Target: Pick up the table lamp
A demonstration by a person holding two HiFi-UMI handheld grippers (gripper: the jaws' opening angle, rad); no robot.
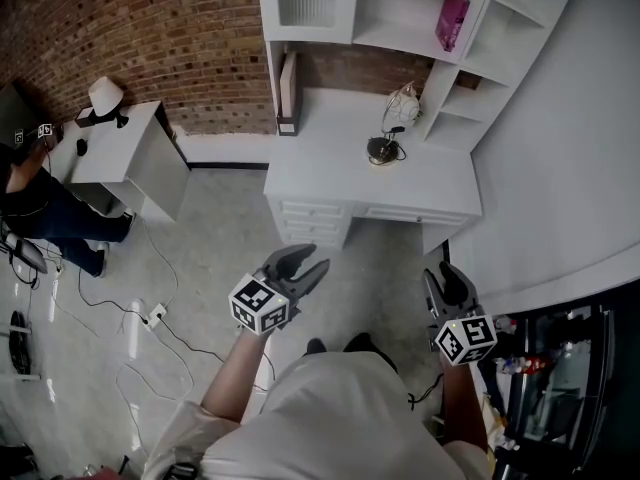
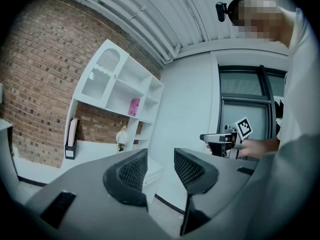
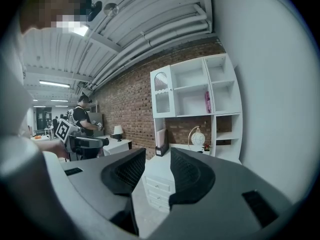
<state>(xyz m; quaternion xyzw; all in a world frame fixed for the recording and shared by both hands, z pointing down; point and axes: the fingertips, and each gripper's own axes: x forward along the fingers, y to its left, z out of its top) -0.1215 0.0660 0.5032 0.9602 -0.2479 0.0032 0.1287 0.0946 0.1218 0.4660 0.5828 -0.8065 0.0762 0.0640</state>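
A table lamp (image 1: 392, 118) with a pale globe shade on a curved metal stem and a round dark base stands on the white desk (image 1: 330, 163), near the hutch's right side. It also shows small and far in the left gripper view, as the lamp (image 2: 121, 136), and in the right gripper view, as the lamp (image 3: 198, 136). My left gripper (image 1: 305, 265) hovers over the floor in front of the desk, open and empty. My right gripper (image 1: 447, 283) is held beside it to the right, also open with nothing between its jaws. Both are well short of the desk.
A white hutch (image 1: 400, 8) with a pink book (image 1: 452, 18) rises over the desk. A second lamp (image 1: 105, 95) with a white shade sits on a side table (image 1: 140, 153) at the left, where another person (image 1: 30, 193) stands. Cables (image 1: 150, 318) lie on the floor.
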